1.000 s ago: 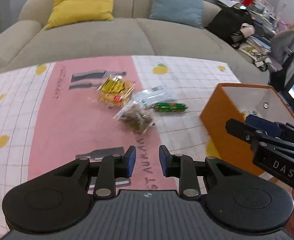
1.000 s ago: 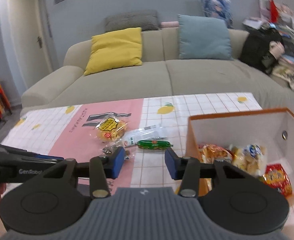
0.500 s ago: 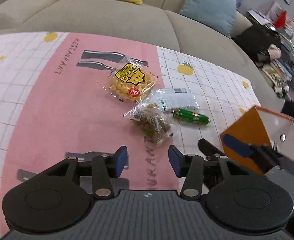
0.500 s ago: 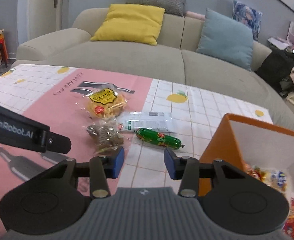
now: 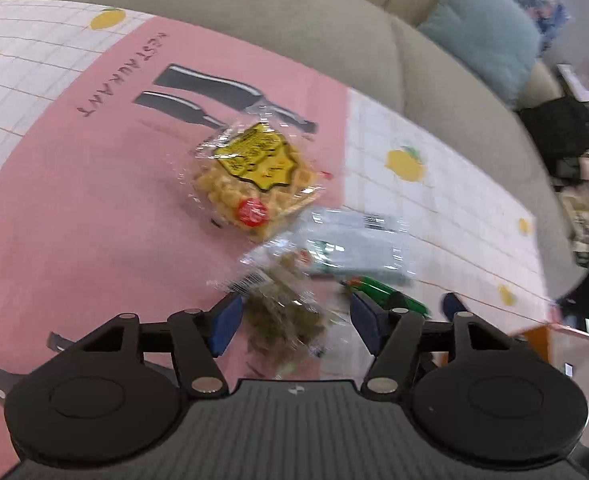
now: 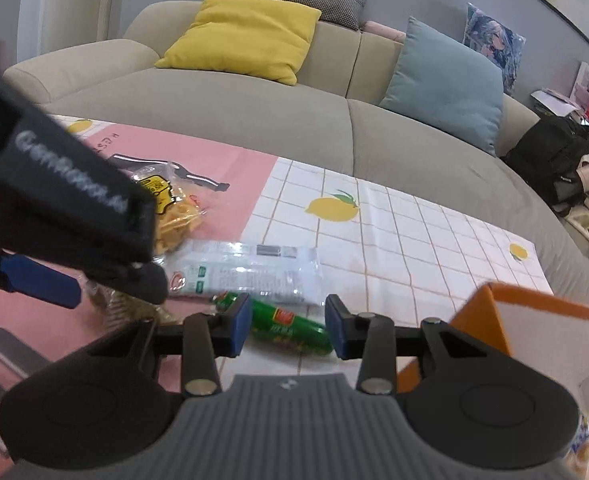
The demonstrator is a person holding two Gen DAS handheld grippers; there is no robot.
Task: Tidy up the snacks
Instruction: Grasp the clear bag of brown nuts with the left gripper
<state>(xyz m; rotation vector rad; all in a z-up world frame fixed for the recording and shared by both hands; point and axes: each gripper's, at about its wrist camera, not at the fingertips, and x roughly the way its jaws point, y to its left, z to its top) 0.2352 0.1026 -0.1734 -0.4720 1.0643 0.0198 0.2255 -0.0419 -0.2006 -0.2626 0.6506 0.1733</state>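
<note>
Several snacks lie on the tablecloth. A clear bag of brown snack (image 5: pixel 284 312) sits between the wide-open fingers of my left gripper (image 5: pixel 292 326). A green wrapped sausage (image 6: pixel 290 326) lies between the open fingers of my right gripper (image 6: pixel 288 330); it also shows in the left wrist view (image 5: pixel 386 294). A pale green-white packet (image 6: pixel 244 272) (image 5: pixel 354 248) lies just behind them. A waffle pack with a yellow label (image 5: pixel 256 180) (image 6: pixel 172 210) lies farther back on the pink strip. The left gripper's body (image 6: pixel 66 196) hides part of the snacks in the right wrist view.
An orange box with a white inside (image 6: pixel 530 336) stands at the right; its corner shows in the left wrist view (image 5: pixel 558 344). A beige sofa (image 6: pixel 254 108) with yellow and blue cushions runs behind the table. A black bag (image 6: pixel 554 156) and clutter sit far right.
Both grippers moved forward and down to the snacks. The left one opened wider and now straddles the brown snack bag. The right one now straddles the green sausage.
</note>
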